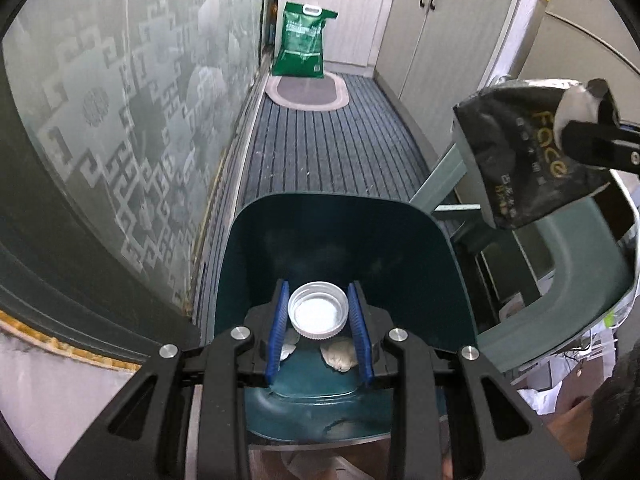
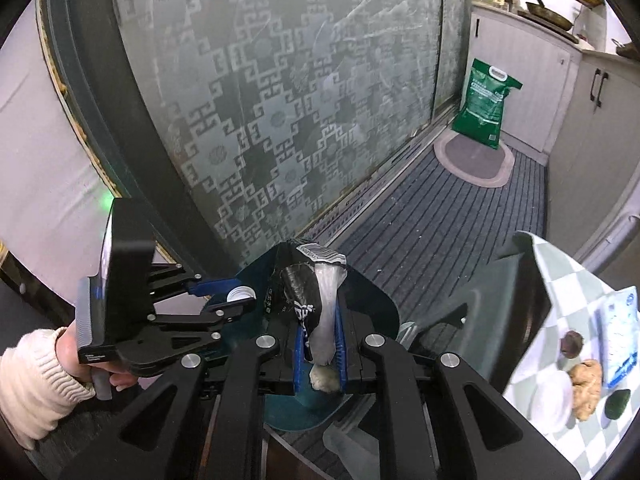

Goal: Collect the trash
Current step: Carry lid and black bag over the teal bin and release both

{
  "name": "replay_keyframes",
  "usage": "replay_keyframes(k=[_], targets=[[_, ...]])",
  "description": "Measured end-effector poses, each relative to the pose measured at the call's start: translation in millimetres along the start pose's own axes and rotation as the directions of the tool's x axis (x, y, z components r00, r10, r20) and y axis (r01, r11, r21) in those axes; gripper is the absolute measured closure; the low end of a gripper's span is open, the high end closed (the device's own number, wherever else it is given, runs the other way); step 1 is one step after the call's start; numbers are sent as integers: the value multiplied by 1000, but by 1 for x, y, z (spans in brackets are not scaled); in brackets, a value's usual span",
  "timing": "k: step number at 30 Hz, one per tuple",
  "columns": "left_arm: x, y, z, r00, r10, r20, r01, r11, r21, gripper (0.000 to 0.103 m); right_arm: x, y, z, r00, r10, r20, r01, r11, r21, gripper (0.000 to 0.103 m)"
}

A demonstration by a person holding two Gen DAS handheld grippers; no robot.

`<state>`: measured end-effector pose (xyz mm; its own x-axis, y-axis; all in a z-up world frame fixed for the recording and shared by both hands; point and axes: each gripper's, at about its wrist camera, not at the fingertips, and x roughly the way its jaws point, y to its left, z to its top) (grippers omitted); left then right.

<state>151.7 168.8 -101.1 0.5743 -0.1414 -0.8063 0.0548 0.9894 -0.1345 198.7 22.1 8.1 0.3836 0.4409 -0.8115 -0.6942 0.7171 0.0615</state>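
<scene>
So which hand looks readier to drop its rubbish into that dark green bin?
Probably the left. The left gripper holds the white bottle cap directly above the bin. In the left wrist view, the right gripper, clamped on the black wrapper, sits off beside the bin.

Frosted patterned glass door (image 2: 280,100) along left side, grey striped floor mat (image 1: 332,152), oval rug (image 1: 308,94) at far end, green sack (image 1: 302,42) upright on it, pale cabinets (image 1: 448,44) at right, checked tablecloth (image 2: 560,280).
</scene>
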Motion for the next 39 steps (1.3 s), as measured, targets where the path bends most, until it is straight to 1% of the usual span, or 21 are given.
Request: replay_keyframes(k=[4, 6, 7, 8, 11, 14, 22, 28, 30, 32, 35, 37, 38, 39], targets=[[12, 4, 0, 999, -2, -39, 2, 1000, -9, 71, 11, 5, -1, 1000, -5, -28, 5, 1000, -6, 91], [16, 4, -2, 998, 16, -59, -17, 1000, -8, 70, 17, 7, -2, 999, -9, -49, 8, 1000, -12, 91], [17, 2, -1, 998, 20, -67, -21, 1000, -6, 67, 21, 7, -2, 998, -11, -57, 10, 1000, -14, 91], [19, 3, -1, 997, 23, -76, -23, 1000, -5, 61, 25, 8, -2, 998, -13, -69, 12, 1000, -16, 91], [17, 5, -1, 998, 16, -69, -16, 1000, -7, 61, 31, 10, -4, 996, -14, -83, 13, 1000, -19, 91], [11, 9, 0, 999, 15, -46, -16, 1000, -15, 61, 33, 11, -5, 996, -15, -90, 13, 1000, -21, 91], [-17, 11, 6, 999, 25, 48, -24, 999, -26, 69, 50, 19, -9, 991, 8, -136, -12, 1000, -27, 91], [-40, 10, 9, 991, 21, 129, -16, 999, -39, 74, 72, 28, -19, 979, 47, -198, -51, 999, -18, 91], [-44, 10, 9, 991, -3, 135, 9, 999, -43, 77, 80, 30, -23, 972, 76, -222, -78, 997, 0, 91], [-45, 9, 10, 991, -6, 135, 11, 999, -41, 81, 86, 33, -28, 968, 71, -241, -75, 997, -7, 91], [-51, 7, 11, 987, -16, 158, 21, 999, -34, 82, 96, 35, -34, 961, 71, -269, -77, 997, -11, 91], [-57, 6, 12, 983, -22, 182, 29, 999, -33, 82, 101, 36, -38, 958, 56, -282, -65, 998, -21, 89], [-61, 5, 13, 981, -26, 195, 33, 999, -35, 82, 104, 37, -40, 957, 32, -287, -44, 998, -37, 83], [-65, 4, 15, 977, -29, 210, 37, 999, -34, 82, 105, 37, -42, 956, 18, -293, -34, 998, -48, 68]])
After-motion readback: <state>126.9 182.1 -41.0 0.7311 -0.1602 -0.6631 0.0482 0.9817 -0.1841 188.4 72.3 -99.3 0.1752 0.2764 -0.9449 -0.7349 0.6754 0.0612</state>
